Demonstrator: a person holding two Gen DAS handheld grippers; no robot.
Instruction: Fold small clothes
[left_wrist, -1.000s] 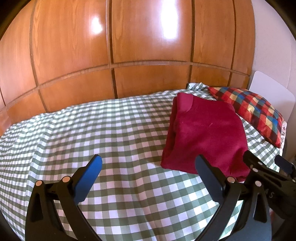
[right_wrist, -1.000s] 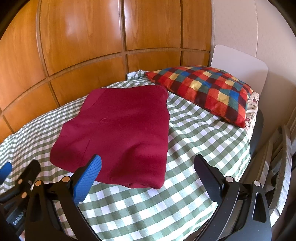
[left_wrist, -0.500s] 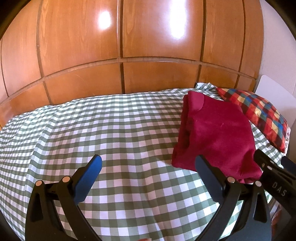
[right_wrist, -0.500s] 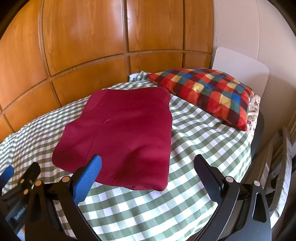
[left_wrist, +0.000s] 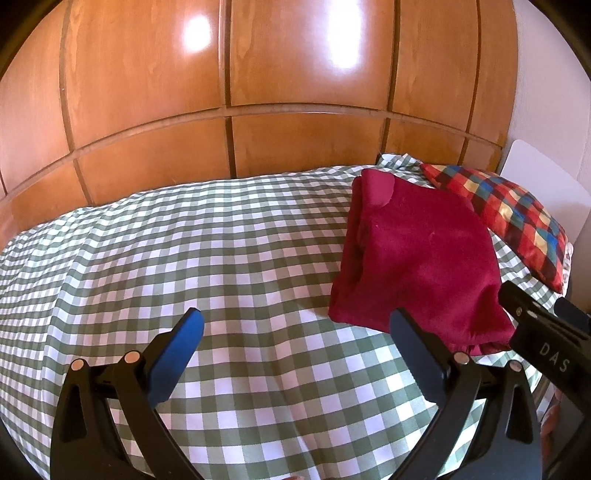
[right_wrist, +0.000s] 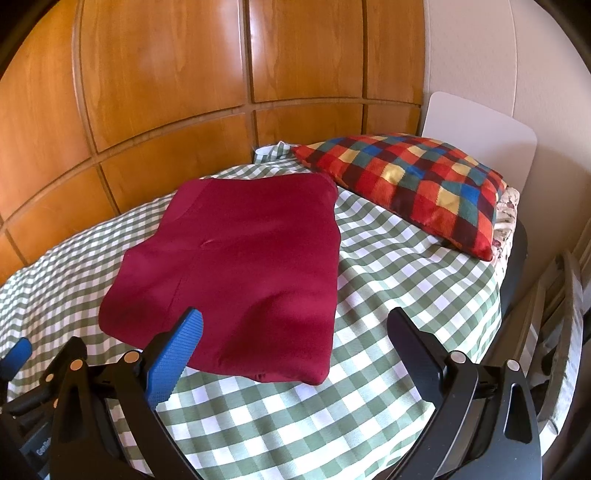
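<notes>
The red garment (right_wrist: 236, 269) lies folded beside the checked pillow (right_wrist: 410, 184); both grippers, left gripper (left_wrist: 295, 347) and right gripper (right_wrist: 295, 347), hover with jaws apart, empty. Folding looks finished; next probably another garment.

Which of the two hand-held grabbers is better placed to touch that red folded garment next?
Probably the right gripper: the folded red garment lies directly ahead of its open jaws. The left gripper, also open, faces bare checked bedspread, with the garment off to its right.

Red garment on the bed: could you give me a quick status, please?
Left gripper and right gripper open, empty. Red garment folded flat on checked cover. Pillow beside it, apart.
</notes>
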